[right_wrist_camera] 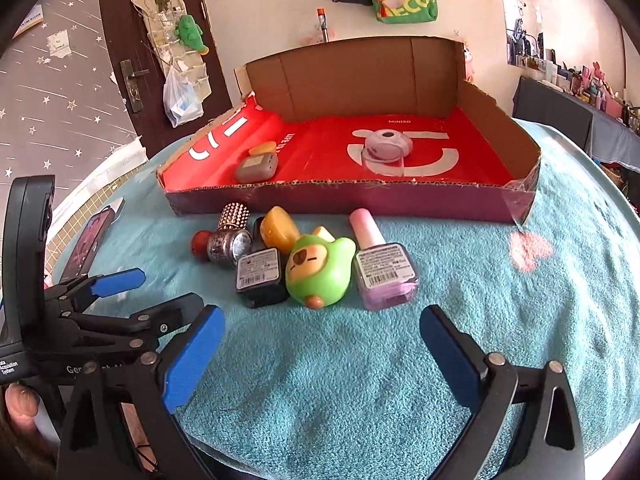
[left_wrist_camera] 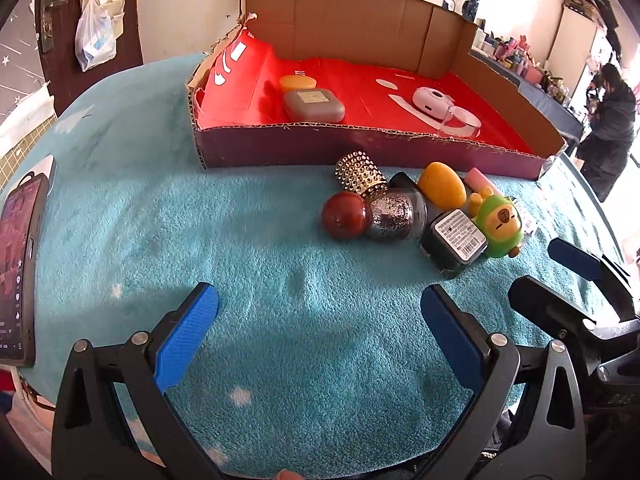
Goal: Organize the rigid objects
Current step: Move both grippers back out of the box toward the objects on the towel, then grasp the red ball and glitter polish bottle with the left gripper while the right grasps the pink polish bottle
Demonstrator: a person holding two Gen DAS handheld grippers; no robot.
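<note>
A cardboard tray (left_wrist_camera: 360,148) (right_wrist_camera: 340,198) with a red floor holds a grey case (left_wrist_camera: 314,105) (right_wrist_camera: 256,168), an orange disc (left_wrist_camera: 297,82), a white round device (left_wrist_camera: 432,101) (right_wrist_camera: 387,143) and a clear cup (left_wrist_camera: 460,122). In front of it on the teal towel lie a red ball (left_wrist_camera: 346,215) (right_wrist_camera: 199,243), a glitter bottle (left_wrist_camera: 394,214) (right_wrist_camera: 228,245), a yellow stone (left_wrist_camera: 442,187) (right_wrist_camera: 279,229), a dark bottle (left_wrist_camera: 456,242) (right_wrist_camera: 259,276), a green toy (left_wrist_camera: 500,226) (right_wrist_camera: 319,270) and a pink polish bottle (right_wrist_camera: 382,268). My left gripper (left_wrist_camera: 320,316) (right_wrist_camera: 148,292) and right gripper (right_wrist_camera: 322,338) (left_wrist_camera: 556,272) are open and empty, short of the pile.
A phone (left_wrist_camera: 20,276) (right_wrist_camera: 86,246) lies at the towel's left edge. A dark door (right_wrist_camera: 136,48) and a wall stand behind the tray. A person (left_wrist_camera: 608,128) stands at the far right by cluttered shelves.
</note>
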